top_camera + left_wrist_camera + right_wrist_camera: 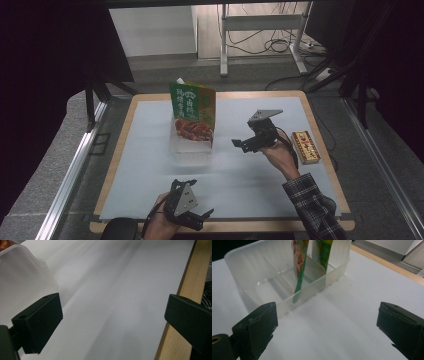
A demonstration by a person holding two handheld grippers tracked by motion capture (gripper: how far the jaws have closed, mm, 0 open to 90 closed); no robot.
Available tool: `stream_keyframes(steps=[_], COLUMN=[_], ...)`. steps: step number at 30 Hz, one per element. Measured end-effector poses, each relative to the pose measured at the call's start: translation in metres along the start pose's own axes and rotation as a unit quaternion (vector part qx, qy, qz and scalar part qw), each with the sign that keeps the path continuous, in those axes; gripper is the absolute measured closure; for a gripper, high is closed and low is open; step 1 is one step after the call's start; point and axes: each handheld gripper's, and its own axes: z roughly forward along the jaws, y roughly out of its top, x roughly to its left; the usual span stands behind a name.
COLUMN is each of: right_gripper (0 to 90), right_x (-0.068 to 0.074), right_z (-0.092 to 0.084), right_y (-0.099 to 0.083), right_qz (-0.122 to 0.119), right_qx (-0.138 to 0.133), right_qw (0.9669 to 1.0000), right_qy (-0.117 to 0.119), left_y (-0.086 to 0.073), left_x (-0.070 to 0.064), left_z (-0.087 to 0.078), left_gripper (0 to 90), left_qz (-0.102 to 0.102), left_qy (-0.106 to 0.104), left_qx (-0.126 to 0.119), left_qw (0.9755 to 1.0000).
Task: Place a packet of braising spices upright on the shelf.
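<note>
In the high view, my left gripper (200,218) sits at the bottom centre of the frame, low over the near edge of the white mat (150,165), its jaws spread and holding nothing; I judge it parked there to stay out of the way. My right gripper (240,144) hovers right of centre, jaws also spread and empty, aimed toward the clear plastic bin (190,150) in the middle of the frame. A green snack pouch (192,112) stands upright in that bin, leaning on its walls, which is probably why it does not fall. At the right edge of the mat lies a small flat red-and-yellow packet (305,147), well apart from the bin and just beyond my right hand (280,155).

In the left gripper view, my two black jaws stand wide apart at the lower corners with bare mat between them. A corner of the bin (22,262) shows at upper left, and the wooden table edge (182,302) runs down the right side.

In the right gripper view, my jaws are wide apart at the lower corners. The bin (257,267) fills the upper left, divided into compartments; the pouch (299,265) stands in one near its middle, beside a second green pack (324,252) in the next slot. I judge the bin's near wall is what I am lined up on.
</note>
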Motion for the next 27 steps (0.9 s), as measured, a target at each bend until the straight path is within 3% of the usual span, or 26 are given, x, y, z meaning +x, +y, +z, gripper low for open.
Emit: stream_keyframes(steps=[11, 14, 27], right_gripper=[3.4, 3.4, 3.4], right_x=[-0.010, -0.012, -0.024], right_z=[-0.004, -0.005, -0.020], right_y=[-0.013, -0.016, -0.024], right_qz=[0.013, 0.026, 0.043], right_qx=[0.003, 0.006, 0.000], right_qw=[0.9999, 0.9996, 0.9986], right_qy=[-0.009, -0.005, -0.029], left_y=[0.000, 0.000, 0.000], left_x=[0.001, 0.001, 0.001], left_z=[-0.001, -0.001, -0.001], left_gripper=[1.3, 1.4, 1.4], left_qz=[-0.001, 0.003, 0.004], left_qy=[0.001, 0.001, 0.001], left_qx=[0.001, 0.003, 0.002], left_qw=[1.0000, 1.0000, 1.0000])
